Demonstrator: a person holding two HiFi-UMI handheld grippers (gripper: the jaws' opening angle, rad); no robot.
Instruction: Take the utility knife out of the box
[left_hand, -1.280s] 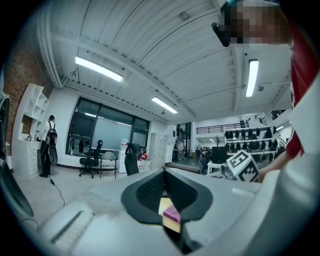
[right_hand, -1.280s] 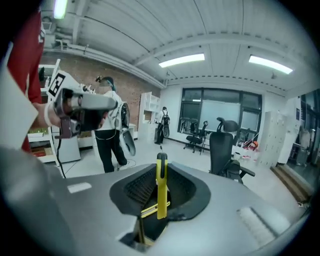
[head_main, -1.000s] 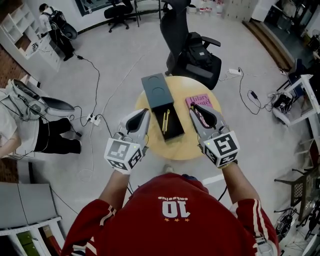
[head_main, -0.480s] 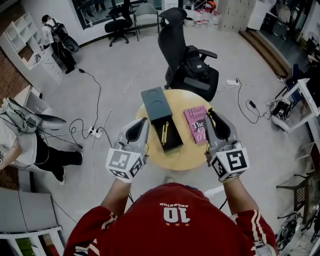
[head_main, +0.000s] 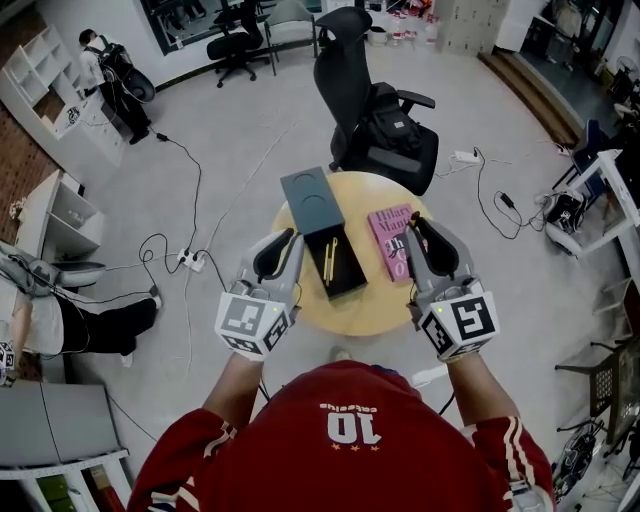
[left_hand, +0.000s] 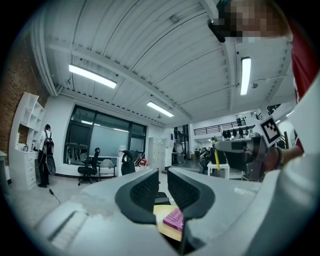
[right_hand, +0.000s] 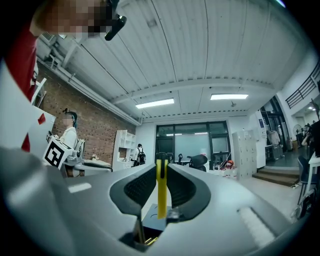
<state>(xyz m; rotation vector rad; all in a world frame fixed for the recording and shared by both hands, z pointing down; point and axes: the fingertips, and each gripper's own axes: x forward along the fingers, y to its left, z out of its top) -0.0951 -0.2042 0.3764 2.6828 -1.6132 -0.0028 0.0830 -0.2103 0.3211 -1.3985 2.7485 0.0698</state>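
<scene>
The yellow utility knife (right_hand: 161, 197) stands upright between the pads of my right gripper (right_hand: 161, 176), which is shut on it. In the head view the right gripper (head_main: 421, 224) hovers over the pink book (head_main: 390, 240), to the right of the open dark box (head_main: 352, 264). Two slim yellow items (head_main: 331, 256) still lie inside the box. Its lid (head_main: 307, 198) rests on the table behind it. My left gripper (head_main: 287, 240) hangs just left of the box. Its jaws (left_hand: 163, 183) are opening, a narrow gap shows and nothing is between them. The left gripper view catches the knife (left_hand: 216, 159) from the side.
The round wooden table (head_main: 372, 312) is small, with floor all around. A black office chair (head_main: 375, 115) stands right behind it. Cables and a power strip (head_main: 188, 260) lie on the floor to the left. A person (head_main: 95, 322) sits at the far left.
My right gripper has lifted and moved right, away from the box and over the book, with the knife in it. The left gripper has stayed beside the box.
</scene>
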